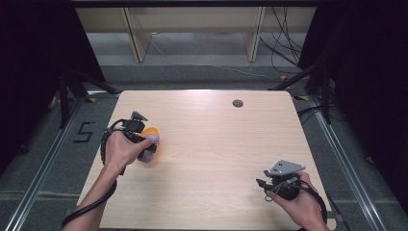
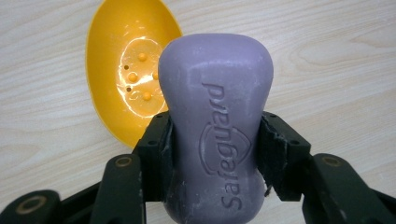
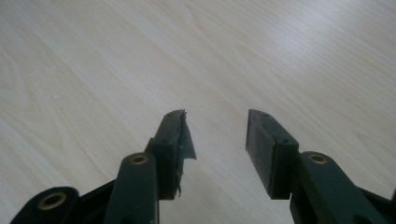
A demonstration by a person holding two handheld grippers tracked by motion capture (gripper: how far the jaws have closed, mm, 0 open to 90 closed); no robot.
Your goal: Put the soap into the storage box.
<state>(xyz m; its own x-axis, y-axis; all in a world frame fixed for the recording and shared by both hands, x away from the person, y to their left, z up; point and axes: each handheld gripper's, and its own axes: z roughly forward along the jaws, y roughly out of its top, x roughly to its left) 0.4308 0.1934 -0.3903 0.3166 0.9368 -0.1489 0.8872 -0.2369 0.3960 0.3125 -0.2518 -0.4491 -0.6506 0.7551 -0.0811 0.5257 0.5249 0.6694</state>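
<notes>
The left gripper (image 2: 215,140) clamps a purple soap bar (image 2: 215,107) just beside the yellow dish (image 2: 112,70), while the right gripper (image 3: 217,135) gapes empty.

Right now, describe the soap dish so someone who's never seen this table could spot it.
Look at the left side of the wooden table, by the left gripper. Just beyond the purple soap bar it holds lies the soap dish: bright orange-yellow, oval, glossy, with small raised bumps inside.
</notes>
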